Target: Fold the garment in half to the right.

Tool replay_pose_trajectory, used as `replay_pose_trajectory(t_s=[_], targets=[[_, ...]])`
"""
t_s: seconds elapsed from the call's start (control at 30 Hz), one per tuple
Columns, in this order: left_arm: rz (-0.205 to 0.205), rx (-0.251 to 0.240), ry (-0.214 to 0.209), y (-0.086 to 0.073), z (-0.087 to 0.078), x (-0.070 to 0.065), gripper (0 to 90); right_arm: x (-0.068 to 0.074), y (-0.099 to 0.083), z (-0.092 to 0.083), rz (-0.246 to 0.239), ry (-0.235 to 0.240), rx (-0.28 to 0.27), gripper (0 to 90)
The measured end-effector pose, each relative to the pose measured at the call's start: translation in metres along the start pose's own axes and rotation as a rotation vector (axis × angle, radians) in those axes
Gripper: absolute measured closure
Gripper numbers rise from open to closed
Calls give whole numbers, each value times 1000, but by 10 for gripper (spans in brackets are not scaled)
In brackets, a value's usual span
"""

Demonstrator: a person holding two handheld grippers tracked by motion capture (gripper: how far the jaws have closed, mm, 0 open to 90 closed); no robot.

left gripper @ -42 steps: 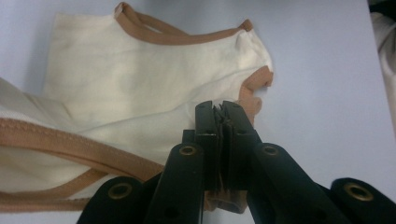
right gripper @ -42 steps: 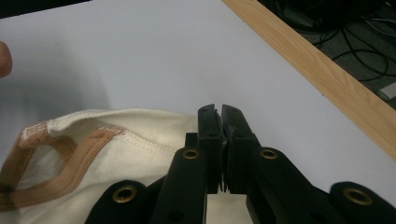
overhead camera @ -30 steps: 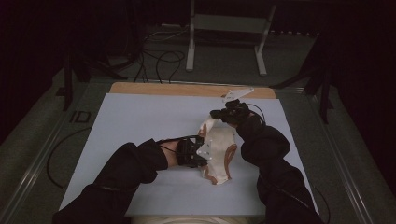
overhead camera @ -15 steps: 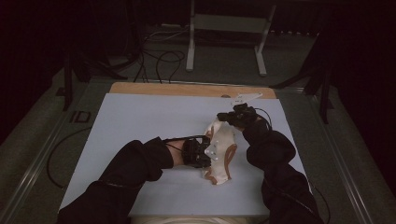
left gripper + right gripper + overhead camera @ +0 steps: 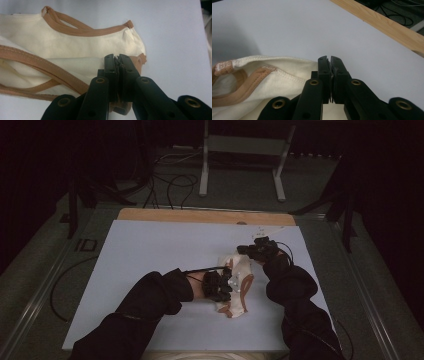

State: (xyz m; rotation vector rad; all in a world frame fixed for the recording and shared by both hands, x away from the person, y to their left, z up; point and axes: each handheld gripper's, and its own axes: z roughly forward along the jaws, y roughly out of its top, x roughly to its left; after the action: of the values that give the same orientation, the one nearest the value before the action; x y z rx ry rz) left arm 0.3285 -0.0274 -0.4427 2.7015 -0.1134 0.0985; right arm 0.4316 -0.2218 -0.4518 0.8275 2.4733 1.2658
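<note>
A: Where are we w/ the garment?

B: We've got a cream garment w/ tan binding lying bunched on the pale surface, toward our right. Left gripper has its fingers pressed together on a fold of cream cloth at a tan-edged corner; most of the fabric spreads away to the left of those fingers. Right gripper is likewise clamped tight, cloth pinched at the stitched hem, the rest trailing to the left of and below its fingers.

A: So both hold fabric?

B: Yes, as far as we can judge; both pairs are closed w/ only a sliver of cloth between them.

A: How do we do this step well?

B: We'd judge we're laying it out or folding it. Keep both pinches firm, draw the two held edges apart evenly so the cloth goes taut w/o twisting, then lower it flat. The tan straps loop just beyond the left fingers & could tangle, so watch they don't fold under.

A: And around us?

B: From the high view, bare pale surface lies beyond & left of both fingers, w/ a wooden strip along the far edge. The room is dark: cables on the floor & a grey metal stand past the surface.
</note>
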Motion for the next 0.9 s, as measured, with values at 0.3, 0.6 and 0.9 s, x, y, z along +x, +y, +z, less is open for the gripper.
replay_pose_trajectory(t_s=[0.3, 0.6, 0.9], targets=[[-19, 22, -23, 8, 12, 3, 863, -7, -14, 6, 18, -15, 12, 878], [-39, 30, -40, 17, 27, 2, 860, -10, -25, 10, 32, -19, 25, 878], [-47, 29, -56, 22, 33, 2, 836, -13, -36, 10, 50, -9, 22, 877]])
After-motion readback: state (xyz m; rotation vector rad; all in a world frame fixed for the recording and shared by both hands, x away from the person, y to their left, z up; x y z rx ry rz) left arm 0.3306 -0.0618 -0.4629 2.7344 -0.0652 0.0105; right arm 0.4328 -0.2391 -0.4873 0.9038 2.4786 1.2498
